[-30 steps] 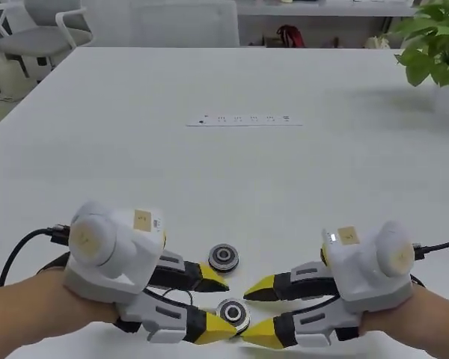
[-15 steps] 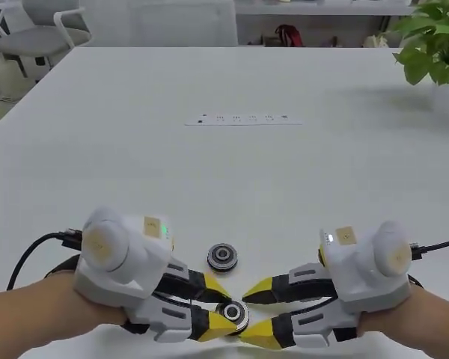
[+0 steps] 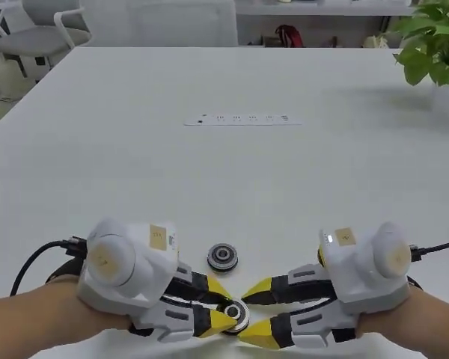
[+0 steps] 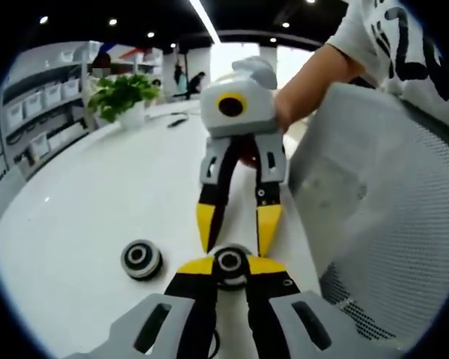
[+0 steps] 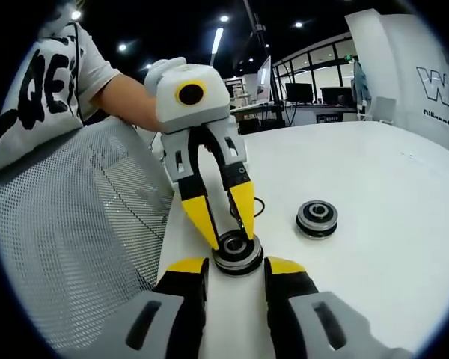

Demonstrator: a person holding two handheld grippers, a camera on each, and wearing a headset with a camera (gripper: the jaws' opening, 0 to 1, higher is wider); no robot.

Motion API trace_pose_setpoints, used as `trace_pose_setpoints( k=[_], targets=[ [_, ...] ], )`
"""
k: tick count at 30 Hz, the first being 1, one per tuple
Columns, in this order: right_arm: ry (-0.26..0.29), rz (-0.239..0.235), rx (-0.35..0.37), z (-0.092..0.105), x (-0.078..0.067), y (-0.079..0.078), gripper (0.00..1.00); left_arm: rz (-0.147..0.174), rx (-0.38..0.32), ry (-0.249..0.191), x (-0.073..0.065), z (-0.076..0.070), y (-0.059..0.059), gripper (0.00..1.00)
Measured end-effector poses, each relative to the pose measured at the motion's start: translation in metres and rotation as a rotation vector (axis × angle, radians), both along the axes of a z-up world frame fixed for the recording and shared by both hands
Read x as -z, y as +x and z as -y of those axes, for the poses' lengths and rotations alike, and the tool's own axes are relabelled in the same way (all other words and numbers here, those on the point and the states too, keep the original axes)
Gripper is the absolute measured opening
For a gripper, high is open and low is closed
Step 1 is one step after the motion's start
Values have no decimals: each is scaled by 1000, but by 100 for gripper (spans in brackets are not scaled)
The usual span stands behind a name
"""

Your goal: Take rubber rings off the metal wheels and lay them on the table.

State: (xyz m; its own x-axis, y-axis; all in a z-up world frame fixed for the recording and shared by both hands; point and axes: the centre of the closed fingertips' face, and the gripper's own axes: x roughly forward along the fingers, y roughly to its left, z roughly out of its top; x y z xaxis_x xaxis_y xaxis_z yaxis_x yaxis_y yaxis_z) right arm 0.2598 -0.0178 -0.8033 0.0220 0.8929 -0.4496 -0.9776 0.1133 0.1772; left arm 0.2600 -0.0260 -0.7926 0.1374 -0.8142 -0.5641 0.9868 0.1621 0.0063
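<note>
White worktop [image 3: 209, 187]: two hand-held tools meeting at its near edge.
Left tongs [image 4: 232, 266] clenched on the near wheel [image 4: 232, 261], which sits on the worktop; right tongs [image 5: 237, 268] released, tips flanking the same wheel; far wheel [image 3: 223, 256] lies just beside, untouched.

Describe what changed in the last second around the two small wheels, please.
The left gripper shifted slightly right and narrowed its jaws, which now clamp the nearer metal wheel with the black rubber ring. The right gripper stayed open beside it; the farther ringed metal wheel stayed on the white table.
</note>
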Motion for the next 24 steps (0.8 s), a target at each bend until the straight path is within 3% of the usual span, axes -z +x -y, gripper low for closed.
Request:
trace_pose_setpoints(
  k=[3, 24],
  targets=[
    [-2, 4, -1, -1, 1, 0, 27, 20, 2, 8, 0, 0, 0, 14],
    [-16, 49, -14, -3, 4, 0, 24, 16, -22, -9, 1, -1, 1, 13]
  ],
)
